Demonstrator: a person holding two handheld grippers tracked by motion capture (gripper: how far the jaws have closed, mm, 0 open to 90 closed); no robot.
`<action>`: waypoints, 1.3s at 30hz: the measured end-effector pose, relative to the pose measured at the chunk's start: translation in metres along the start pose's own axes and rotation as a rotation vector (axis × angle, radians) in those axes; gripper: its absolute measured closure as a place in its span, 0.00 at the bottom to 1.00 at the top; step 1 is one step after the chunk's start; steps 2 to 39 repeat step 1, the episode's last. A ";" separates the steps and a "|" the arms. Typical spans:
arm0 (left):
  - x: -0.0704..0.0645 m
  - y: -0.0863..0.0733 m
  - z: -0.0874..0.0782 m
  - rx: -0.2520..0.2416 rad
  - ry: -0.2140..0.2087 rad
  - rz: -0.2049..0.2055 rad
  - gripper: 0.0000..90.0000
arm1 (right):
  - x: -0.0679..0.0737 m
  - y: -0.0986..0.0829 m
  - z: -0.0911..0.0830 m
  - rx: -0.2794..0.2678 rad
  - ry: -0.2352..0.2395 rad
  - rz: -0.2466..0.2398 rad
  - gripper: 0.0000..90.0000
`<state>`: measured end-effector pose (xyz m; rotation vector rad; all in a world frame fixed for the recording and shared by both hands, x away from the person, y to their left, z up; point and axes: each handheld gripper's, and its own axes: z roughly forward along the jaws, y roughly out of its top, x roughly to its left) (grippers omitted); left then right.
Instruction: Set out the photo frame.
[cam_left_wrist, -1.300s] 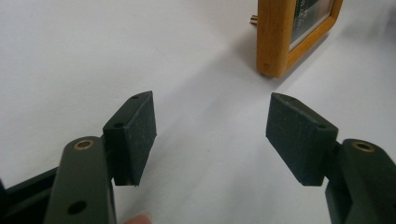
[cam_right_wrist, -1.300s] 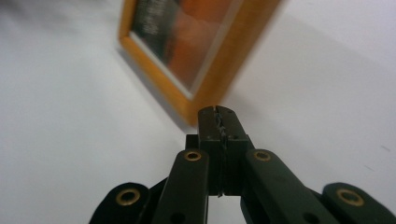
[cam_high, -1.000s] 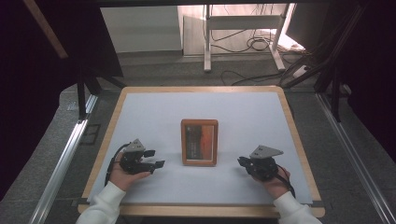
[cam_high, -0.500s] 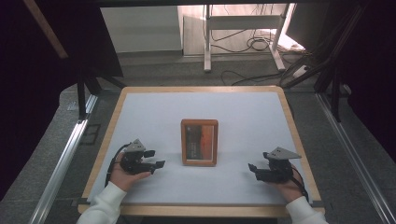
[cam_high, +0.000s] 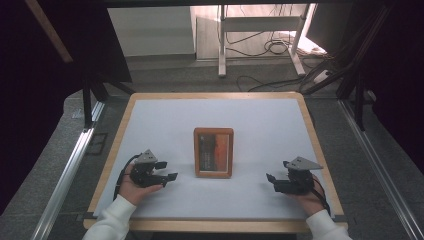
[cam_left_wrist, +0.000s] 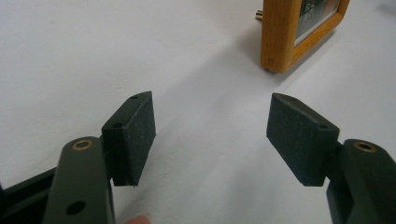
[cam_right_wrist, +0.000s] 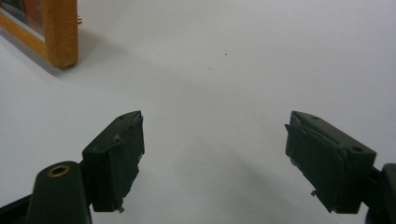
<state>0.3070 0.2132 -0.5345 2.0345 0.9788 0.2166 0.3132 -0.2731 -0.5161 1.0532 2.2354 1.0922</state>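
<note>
The left hand-held gripper (cam_high: 169, 176) rests low over the white table (cam_high: 260, 125), its jaws spread wide with only bare table surface between them; its own view shows the two dark pads (cam_left_wrist: 132, 135) standing well apart and gripping nothing. The right hand-held gripper (cam_high: 270, 179) sits likewise on the other side, jaws also wide apart and empty, pads (cam_right_wrist: 116, 158) hovering just above the table. Between the two grippers, and a little ahead of both, lies the wooden picture frame (cam_high: 213, 152), flat or nearly flat on the table with a dark, reddish picture under its glass. From the left hand-held gripper the frame is ahead and to the right of the jaws, near but not touching, with its lower corner (cam_left_wrist: 280, 42) seen in that gripper's view. From the right hand-held gripper the frame is ahead and to the left, farther off, with a corner (cam_right_wrist: 58, 35) and a small brass-coloured fitting (cam_right_wrist: 79, 19) at its edge. Each gripper is held by a hand in a white sleeve (cam_high: 117, 220).
</note>
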 end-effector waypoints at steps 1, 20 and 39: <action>0.000 0.000 0.000 -0.001 0.000 0.000 0.36 | 0.000 0.000 0.000 0.001 -0.001 -0.001 0.21; 0.000 0.000 0.000 -0.001 0.000 0.000 0.36 | 0.000 0.000 0.000 0.001 -0.001 -0.001 0.21; 0.000 0.000 0.000 -0.001 0.000 0.000 0.36 | 0.000 0.000 0.000 0.001 -0.001 -0.001 0.21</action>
